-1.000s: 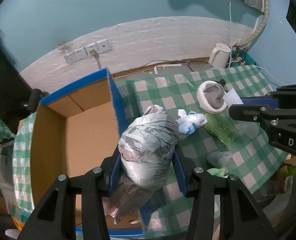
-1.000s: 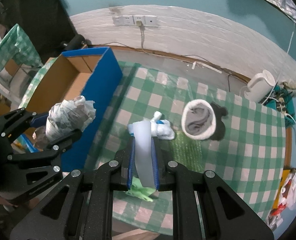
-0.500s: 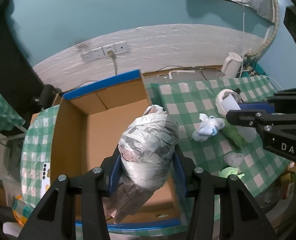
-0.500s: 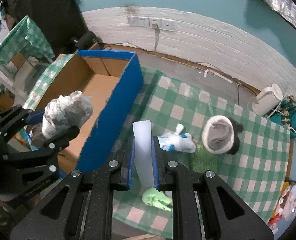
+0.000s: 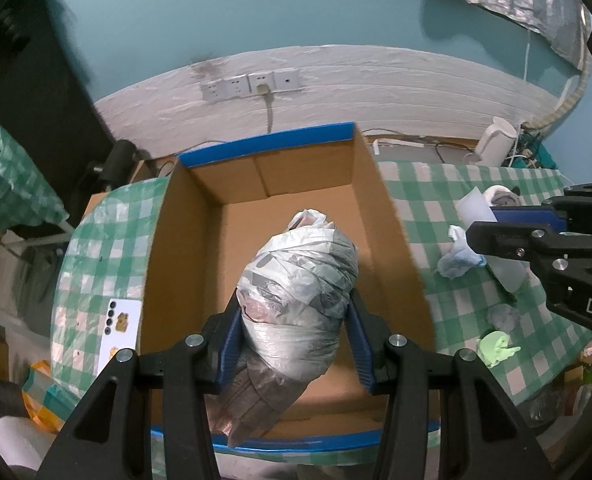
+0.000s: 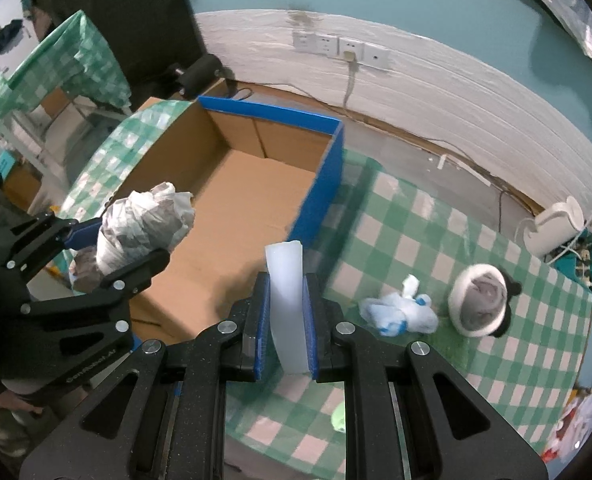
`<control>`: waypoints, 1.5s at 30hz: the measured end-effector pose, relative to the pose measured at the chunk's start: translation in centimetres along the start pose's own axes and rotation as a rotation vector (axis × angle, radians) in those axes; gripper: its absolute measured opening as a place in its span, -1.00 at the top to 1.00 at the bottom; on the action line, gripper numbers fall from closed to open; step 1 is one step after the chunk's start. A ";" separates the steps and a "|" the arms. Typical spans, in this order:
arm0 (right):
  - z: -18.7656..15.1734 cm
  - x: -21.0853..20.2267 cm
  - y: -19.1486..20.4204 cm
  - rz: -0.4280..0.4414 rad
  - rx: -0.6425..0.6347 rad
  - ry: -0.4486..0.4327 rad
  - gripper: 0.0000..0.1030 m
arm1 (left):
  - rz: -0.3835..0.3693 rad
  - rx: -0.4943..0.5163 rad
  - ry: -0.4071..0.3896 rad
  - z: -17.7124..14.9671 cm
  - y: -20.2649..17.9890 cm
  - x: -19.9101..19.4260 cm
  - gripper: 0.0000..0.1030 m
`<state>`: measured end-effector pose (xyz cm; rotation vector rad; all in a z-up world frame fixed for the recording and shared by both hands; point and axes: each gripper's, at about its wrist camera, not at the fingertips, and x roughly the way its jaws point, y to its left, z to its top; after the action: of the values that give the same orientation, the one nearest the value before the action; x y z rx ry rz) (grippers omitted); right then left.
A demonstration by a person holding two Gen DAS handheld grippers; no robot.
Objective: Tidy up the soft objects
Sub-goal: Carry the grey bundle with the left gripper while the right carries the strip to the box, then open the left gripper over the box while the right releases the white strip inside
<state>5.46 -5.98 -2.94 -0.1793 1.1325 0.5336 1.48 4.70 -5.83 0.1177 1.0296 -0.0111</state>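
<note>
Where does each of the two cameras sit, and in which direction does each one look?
Left wrist: sits on the left hand-held gripper, looks forward and down into the open cardboard box; its own fingers clamp a plastic-wrapped bundle, and the right hand-held gripper enters from the right.
Right wrist: sits on the right hand-held gripper, looks over the checked tablecloth toward the wall; its fingers clamp a white foam strip, and the left hand-held gripper shows at the left.
Shared: box, bundle, strip, wall sockets, white kettle.

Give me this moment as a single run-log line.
left gripper: shut on plastic bag bundle, over cardboard box | right gripper: shut on white strip, near box | rest on tablecloth
</note>
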 end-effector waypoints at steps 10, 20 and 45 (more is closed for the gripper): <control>1.3 1.9 3.2 0.041 -0.042 0.025 0.72 | 0.017 -0.048 0.013 -0.5 2.7 0.4 0.06; 1.8 3.8 4.8 0.063 -0.065 0.053 0.69 | 0.029 -0.067 0.041 -1.2 4.1 1.3 0.06; 1.5 3.2 3.0 0.061 -0.001 0.037 -0.06 | 0.019 -0.105 0.065 -1.2 4.8 2.1 -0.39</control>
<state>6.25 -1.78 -4.75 -0.1570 1.1762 0.5869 1.85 9.69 -7.80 0.0320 1.0916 0.0645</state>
